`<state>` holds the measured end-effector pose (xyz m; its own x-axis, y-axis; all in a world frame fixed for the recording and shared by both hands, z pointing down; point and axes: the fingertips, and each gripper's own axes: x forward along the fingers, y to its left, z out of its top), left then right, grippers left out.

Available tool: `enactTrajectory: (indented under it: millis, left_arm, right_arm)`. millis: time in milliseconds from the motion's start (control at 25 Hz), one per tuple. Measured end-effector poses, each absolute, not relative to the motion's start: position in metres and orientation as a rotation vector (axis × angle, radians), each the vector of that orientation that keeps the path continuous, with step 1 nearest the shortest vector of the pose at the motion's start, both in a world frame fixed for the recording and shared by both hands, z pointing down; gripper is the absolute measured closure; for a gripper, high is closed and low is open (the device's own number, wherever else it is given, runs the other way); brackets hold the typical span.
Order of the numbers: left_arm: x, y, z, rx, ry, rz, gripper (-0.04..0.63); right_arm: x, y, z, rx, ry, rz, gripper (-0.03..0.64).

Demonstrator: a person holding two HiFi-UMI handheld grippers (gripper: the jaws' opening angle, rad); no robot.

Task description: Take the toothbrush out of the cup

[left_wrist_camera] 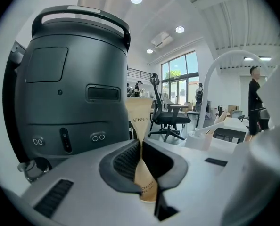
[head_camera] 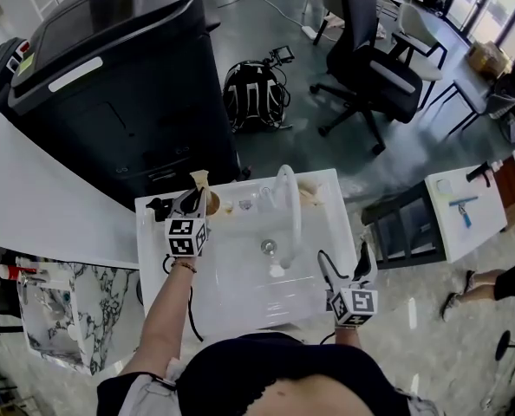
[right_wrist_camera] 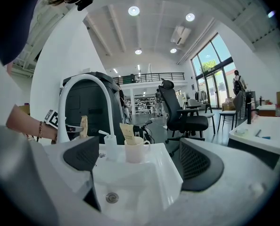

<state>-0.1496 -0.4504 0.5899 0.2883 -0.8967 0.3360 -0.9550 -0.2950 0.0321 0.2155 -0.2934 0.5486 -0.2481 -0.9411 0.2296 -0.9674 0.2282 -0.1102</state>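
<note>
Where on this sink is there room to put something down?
Bare spots: the basin around the drain, and the flat rim on the right, between the white mug and the right gripper. The back ledge is crowded: brown cup, soap pump, white mug and faucet stand in a row.

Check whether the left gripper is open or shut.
Shut: the left gripper pinches the brown toothbrush pack between its pads.
</note>
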Motion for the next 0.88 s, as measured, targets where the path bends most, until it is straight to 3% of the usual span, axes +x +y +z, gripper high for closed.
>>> enactTrajectory:
  millis: [880]
  left_arm:
    - [-0.162,-0.33,0.439,2.424,-1.778,-0.084,0.58]
  right_arm:
    - [0.193,-0.297,0.54,1.717,-2.425,0.252,0.092]
